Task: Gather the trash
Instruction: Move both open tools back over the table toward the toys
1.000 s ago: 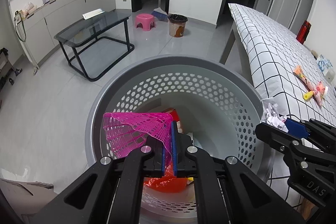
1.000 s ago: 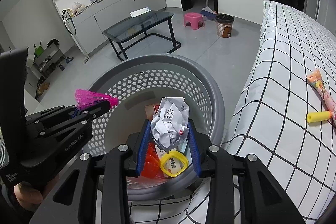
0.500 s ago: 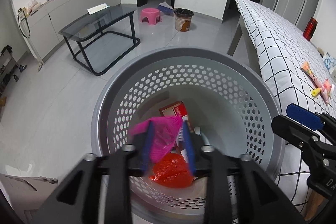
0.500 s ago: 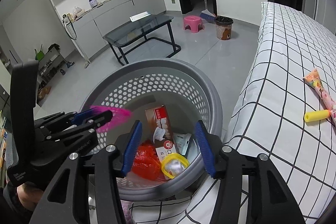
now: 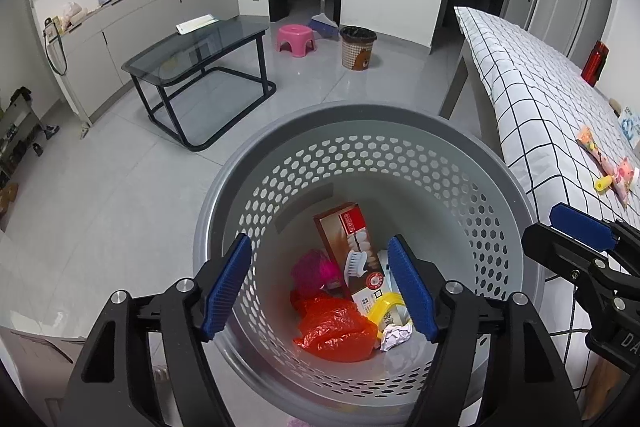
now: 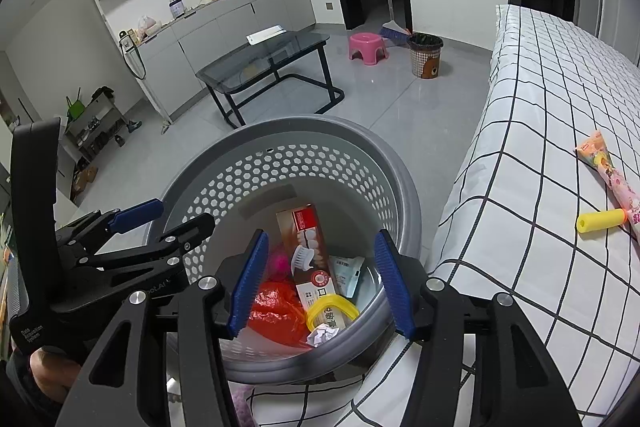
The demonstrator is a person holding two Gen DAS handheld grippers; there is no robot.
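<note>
**A:** What's biggest from where you sit?

**B:** On my right, the table under a white checked cloth [image 6: 532, 163]. A pink snack wrapper [image 6: 610, 173] and a small yellow foam tube [image 6: 600, 221] lie on it, just beside each other. Pushed against its edge is the grey perforated basket [image 5: 400, 131], and I have both tools hanging over its mouth, angled down.

**A:** And their state?

**B:** My left gripper [image 5: 320, 287] is spread wide and its jaws are opening, with nothing between the blue pads. My right gripper [image 6: 320, 283] is spread too, opening more slowly, also with nothing between its pads. In the right wrist view I can see part of the hand [image 6: 52, 371] under the left tool.

**A:** Where's the trash?

**B:** On the basket floor. A toothpaste carton [image 5: 352, 251] lies lengthwise, a crumpled red plastic bag [image 5: 336, 327] sits beside it, and the pink net [image 5: 312, 271] is bunched just behind the bag. Beside the carton's near end are a yellow tape ring [image 5: 386, 309] and, smallest, a crumpled ball of white paper [image 5: 396, 335], touching the ring.
</note>
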